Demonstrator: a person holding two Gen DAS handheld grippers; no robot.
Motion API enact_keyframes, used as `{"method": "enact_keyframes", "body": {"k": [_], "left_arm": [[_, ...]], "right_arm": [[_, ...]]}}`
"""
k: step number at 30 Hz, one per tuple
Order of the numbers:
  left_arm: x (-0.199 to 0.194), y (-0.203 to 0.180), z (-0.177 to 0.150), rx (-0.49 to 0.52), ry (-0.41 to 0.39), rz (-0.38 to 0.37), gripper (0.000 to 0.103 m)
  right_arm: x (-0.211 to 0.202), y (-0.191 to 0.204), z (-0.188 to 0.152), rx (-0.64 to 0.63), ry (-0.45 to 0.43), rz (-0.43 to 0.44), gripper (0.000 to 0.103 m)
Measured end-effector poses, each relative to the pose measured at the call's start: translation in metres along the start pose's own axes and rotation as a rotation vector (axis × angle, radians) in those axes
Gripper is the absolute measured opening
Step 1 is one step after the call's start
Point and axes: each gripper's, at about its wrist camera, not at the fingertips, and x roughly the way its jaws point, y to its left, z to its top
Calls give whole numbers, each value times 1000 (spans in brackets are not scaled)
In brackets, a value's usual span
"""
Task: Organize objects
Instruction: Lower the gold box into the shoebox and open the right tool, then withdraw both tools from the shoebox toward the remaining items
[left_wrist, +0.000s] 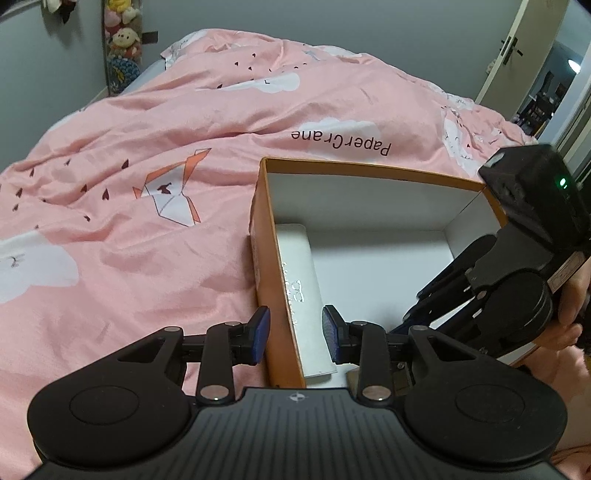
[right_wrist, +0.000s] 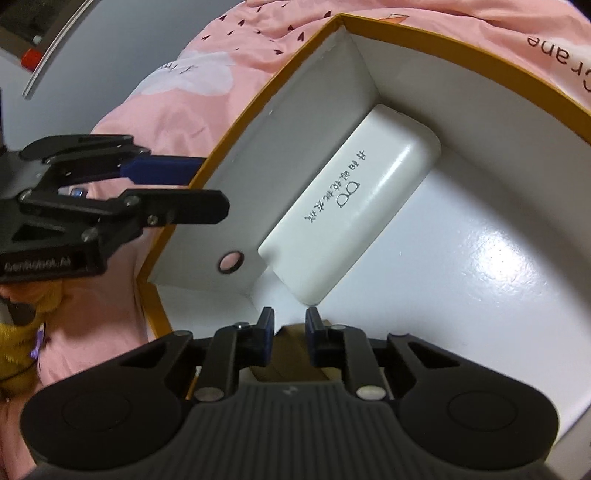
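Note:
An orange box (left_wrist: 369, 170) with a white inside lies open on the bed. A white glasses case (left_wrist: 299, 266) lies in it along the left wall; the right wrist view shows the case (right_wrist: 354, 199) flat on the box (right_wrist: 461, 48) floor. My left gripper (left_wrist: 297, 334) is open and straddles that left wall, one blue pad outside, one inside above the case. From the right wrist view the left gripper (right_wrist: 214, 184) sits astride the same wall. My right gripper (right_wrist: 291, 330) hangs over the box's near end, jaws narrow, gripping nothing; the near wall's brown edge shows beyond the gap.
A pink patterned duvet (left_wrist: 147, 129) covers the bed around the box. A person's hand (left_wrist: 572, 295) holds the right gripper (left_wrist: 413, 314) at the right. Plush toys (left_wrist: 122, 37) hang on the far wall, and a door (left_wrist: 517, 48) stands at the back right.

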Motion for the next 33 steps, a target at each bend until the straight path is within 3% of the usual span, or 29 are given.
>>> {"method": "enact_keyframes", "body": {"k": [5, 10, 18, 33], "left_arm": [[-3, -2, -3, 13, -5, 19, 38], [-6, 6, -4, -82, -9, -30, 38], [-6, 3, -7, -91, 28, -16, 27], [-7, 7, -7, -111, 19, -28, 26]], "right_arm": [[-33, -7, -5, 65, -67, -63, 20], [-42, -19, -24, 156, -33, -273, 22], [-17, -11, -35, 187, -49, -210, 14], [22, 12, -17, 212, -29, -85, 8]]}}
